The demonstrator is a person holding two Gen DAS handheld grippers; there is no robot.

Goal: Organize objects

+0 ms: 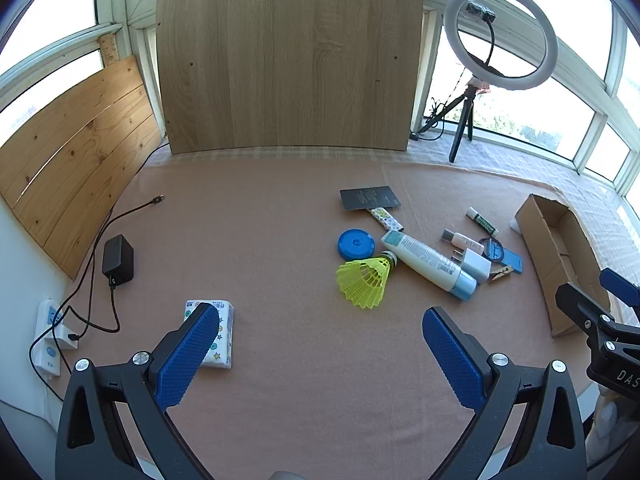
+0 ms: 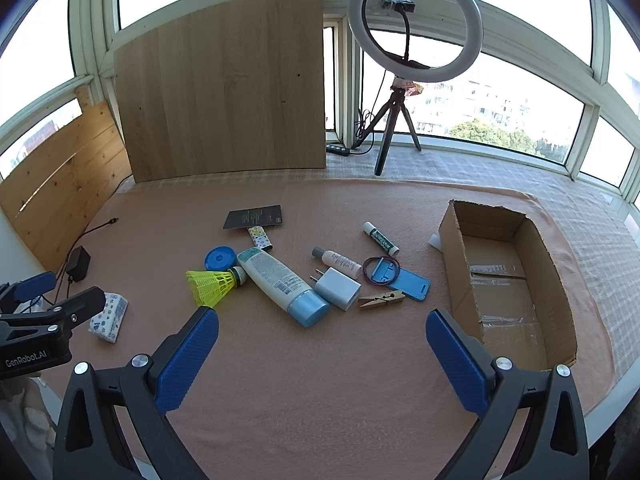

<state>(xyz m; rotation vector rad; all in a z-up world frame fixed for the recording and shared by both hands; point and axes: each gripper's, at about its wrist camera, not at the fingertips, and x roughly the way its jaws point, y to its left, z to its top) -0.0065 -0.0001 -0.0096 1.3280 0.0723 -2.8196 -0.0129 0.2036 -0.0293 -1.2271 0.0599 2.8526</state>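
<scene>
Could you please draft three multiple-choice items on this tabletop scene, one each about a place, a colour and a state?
1. Where does the tissue pack lie?
A. In the box
B. Apart, far left of the pile
C. On the booklet

2. What colour is the shuttlecock skirt?
A. Yellow
B. Red
C. White

3. What state is the cardboard box in?
A. Taped shut
B. Half full
C. Open, nothing inside

Key: 1 B, it sits alone near the left gripper; 2 A, the skirt is bright yellow; 3 C, its bare bottom shows.
</scene>
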